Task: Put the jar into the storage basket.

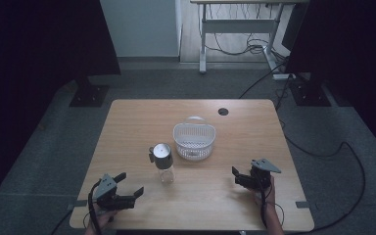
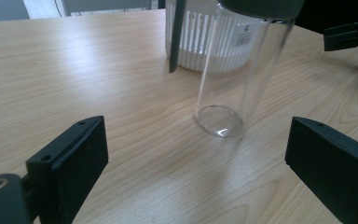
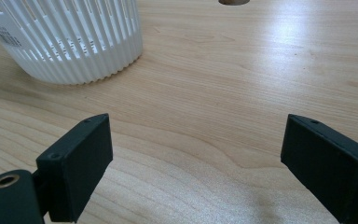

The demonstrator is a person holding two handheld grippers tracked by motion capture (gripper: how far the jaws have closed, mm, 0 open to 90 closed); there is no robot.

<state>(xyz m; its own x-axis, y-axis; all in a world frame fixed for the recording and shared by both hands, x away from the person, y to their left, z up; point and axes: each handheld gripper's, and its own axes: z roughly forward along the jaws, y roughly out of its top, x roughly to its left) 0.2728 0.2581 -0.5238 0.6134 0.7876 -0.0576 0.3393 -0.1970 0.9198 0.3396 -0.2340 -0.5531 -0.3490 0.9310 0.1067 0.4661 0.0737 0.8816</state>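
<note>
1. The glass jar [image 1: 163,164] with its grey lid stands upright near the middle of the tabletop [image 1: 127,127], touched by neither claw
2. The white slatted basket [image 1: 194,141] sits just beside the jar, at its 1 o'clock
3. The left claw [image 1: 131,184] rests at the jar's 7 o'clock, jaws spread wide and released, holding nothing; in the left gripper view the jar [image 2: 233,70] stands ahead between its jaws
4. The right claw [image 1: 235,177] lies at the jar's 4 o'clock, well apart, jaws likewise released; its view looks past the basket [image 3: 70,37] at 11 o'clock
</note>
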